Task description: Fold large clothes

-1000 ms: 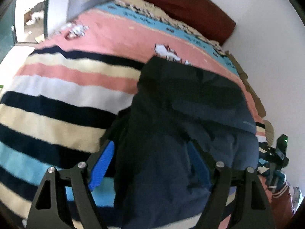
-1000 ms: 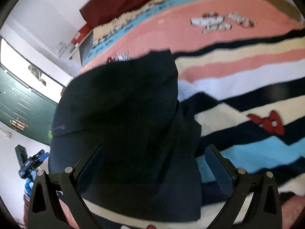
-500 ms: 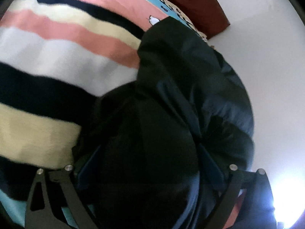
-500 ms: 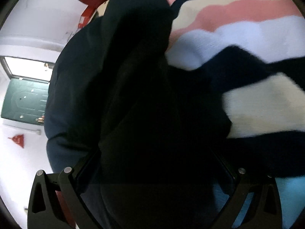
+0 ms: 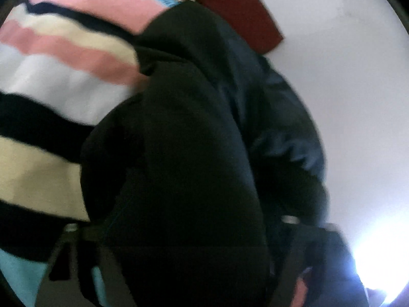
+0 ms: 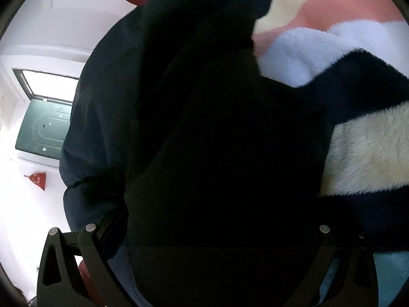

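Observation:
A large dark navy garment [image 5: 191,128] lies bunched on the striped blanket [image 5: 51,76] and fills the middle of both wrist views. My left gripper [image 5: 179,194] is pushed into it. Its jaws are closing with a thick fold of the cloth between them, and the pads are buried under the fabric. My right gripper [image 6: 207,199] is pressed into the same garment [image 6: 204,128] from the other side. Its jaws stand wide and are closing slightly, with cloth bulging between them and hiding the fingertips.
The fluffy blanket [image 6: 358,153] has pink, white, cream, dark and light blue stripes. A dark red headboard [image 5: 230,7] stands against a white wall [image 5: 345,76]. In the right wrist view a green door [image 6: 43,133] and a small red hanging [image 6: 38,179] show beyond the bed's edge.
Both grippers have dropped and tipped down into the garment, which now covers their fingertips. The left jaws have narrowed around the cloth; the right jaws look barely narrower.

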Demonstrator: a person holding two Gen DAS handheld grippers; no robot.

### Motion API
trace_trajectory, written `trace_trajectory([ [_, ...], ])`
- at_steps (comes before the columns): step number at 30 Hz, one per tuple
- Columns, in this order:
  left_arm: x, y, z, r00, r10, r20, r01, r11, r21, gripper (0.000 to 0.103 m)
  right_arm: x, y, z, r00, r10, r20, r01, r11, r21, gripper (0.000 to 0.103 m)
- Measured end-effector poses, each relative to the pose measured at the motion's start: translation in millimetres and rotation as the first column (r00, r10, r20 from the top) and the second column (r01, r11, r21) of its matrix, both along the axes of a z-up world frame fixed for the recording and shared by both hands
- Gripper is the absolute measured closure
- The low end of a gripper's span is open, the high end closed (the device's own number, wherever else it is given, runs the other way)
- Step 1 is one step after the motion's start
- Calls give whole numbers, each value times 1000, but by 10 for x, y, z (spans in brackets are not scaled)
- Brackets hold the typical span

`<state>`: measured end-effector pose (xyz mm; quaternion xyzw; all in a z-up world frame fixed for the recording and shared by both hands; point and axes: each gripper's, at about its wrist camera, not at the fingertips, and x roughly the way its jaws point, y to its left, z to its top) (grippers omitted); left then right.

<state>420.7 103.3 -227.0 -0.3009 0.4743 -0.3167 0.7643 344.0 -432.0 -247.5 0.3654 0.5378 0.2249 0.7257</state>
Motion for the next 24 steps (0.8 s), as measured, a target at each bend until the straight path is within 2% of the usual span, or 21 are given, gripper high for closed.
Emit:
trace_trajectory([
  [1,-9,-51,54,1000,-3,17,3,1000,2,53,-15,66,67,1000,17,26,-17,1000,16,13],
  [3,-14,-136,157,999,-6,41,6,1000,-7,62,-20,175,222,996,47,73,-49,999,17,37],
  [6,-35,-197,347,996,-8,88,12,999,-38,74,-15,298,485,989,77,123,-75,997,-24,54],
  [7,-53,-206,420,994,-12,106,18,998,-52,78,-24,325,558,988,81,135,-76,996,-41,57],
  [9,-80,-244,590,989,-25,145,34,998,-61,80,-28,386,743,981,88,174,-75,994,-76,65],
  [15,-143,-275,1042,972,-35,233,56,995,-83,80,-117,588,1253,955,95,282,-63,991,-120,73],
  [24,-467,34,1631,939,-20,343,56,994,-95,80,-321,945,2045,899,137,416,-98,989,-115,74],
])
